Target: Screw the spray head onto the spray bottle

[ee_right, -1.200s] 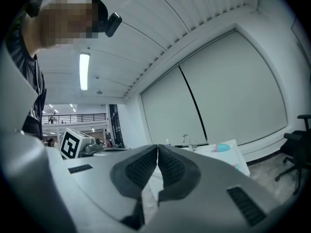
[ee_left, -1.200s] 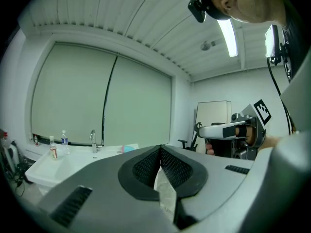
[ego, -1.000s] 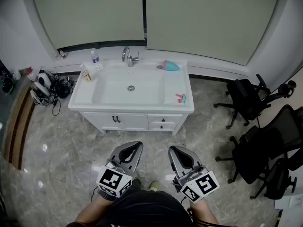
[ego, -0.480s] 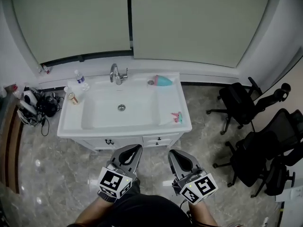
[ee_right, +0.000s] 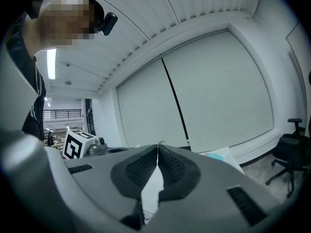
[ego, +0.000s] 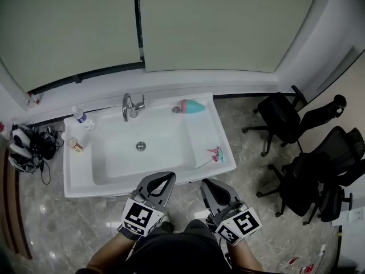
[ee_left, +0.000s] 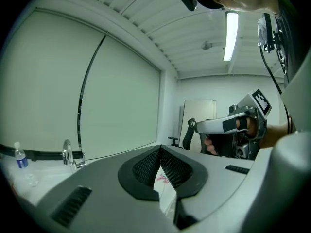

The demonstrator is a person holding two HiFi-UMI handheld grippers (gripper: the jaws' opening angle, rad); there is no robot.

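**Fig. Approach to the sink.**
We have stepped closer, so the sink [ego: 77,176] now sits mid-frame. Left claw [ego: 166,177] and right claw [ego: 205,182] are closed and empty. The bottle [ego: 191,106] lies upper centre, the spray head [ego: 215,154] right of centre, neither yet grasped.

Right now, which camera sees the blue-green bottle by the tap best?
The head view: the bottle lies whole, right of the tap. The right gripper view catches only a teal sliver behind its jaw. The left gripper view doesn't show it.
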